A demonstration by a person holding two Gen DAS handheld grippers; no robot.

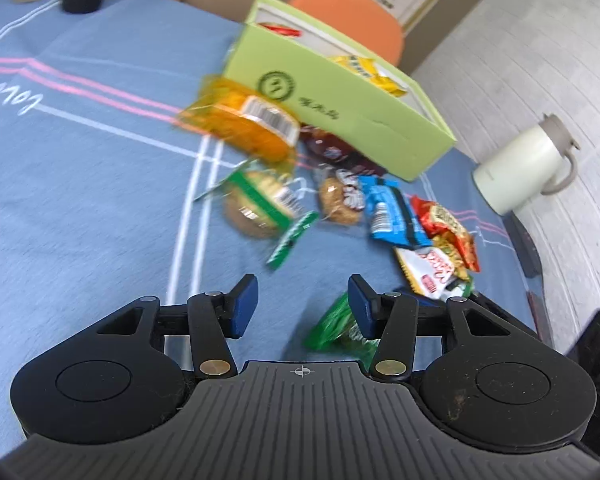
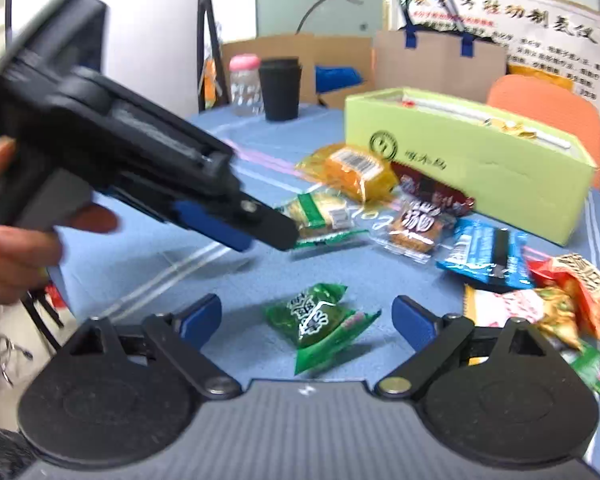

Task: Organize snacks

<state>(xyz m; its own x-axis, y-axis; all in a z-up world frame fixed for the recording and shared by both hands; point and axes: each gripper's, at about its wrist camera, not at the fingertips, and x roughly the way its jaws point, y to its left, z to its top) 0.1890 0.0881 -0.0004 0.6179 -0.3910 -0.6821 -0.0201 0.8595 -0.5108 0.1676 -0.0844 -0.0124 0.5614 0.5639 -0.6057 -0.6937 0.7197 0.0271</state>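
Left wrist view, bottom: the left gripper (image 1: pixel 303 304) with jaws spread wide, holding nothing, over the blue tablecloth (image 1: pixel 80 208). A green snack packet (image 1: pixel 334 326) lies at lower centre, just beside the right-hand blue pad, partly hidden by it; contact cannot be told.

Right wrist view, bottom: the right gripper (image 2: pixel 307 320) likewise wide apart and empty. The green snack packet (image 2: pixel 320 322) lies between its two pads, apart from both.

Middle of both frames: loose snacks in a scattered row, namely a green-banded cake packet (image 1: pixel 258 204), a brown biscuit packet (image 1: pixel 340 200), a blue packet (image 1: pixel 396 216), a red-and-yellow packet (image 1: pixel 448 232), and an orange cake packet (image 1: pixel 244 124) beside the box.

Farther, upper centre: a light green box (image 1: pixel 340 112), open-topped, with yellow and red packets inside.

Only the right wrist view shows the left gripper (image 2: pixel 256 224) from the side at centre left, gripped by a hand (image 2: pixel 16 256), its tips above the green-banded cake packet (image 2: pixel 320 212). Only the left wrist view shows a white jug (image 1: pixel 524 164) at the right edge.
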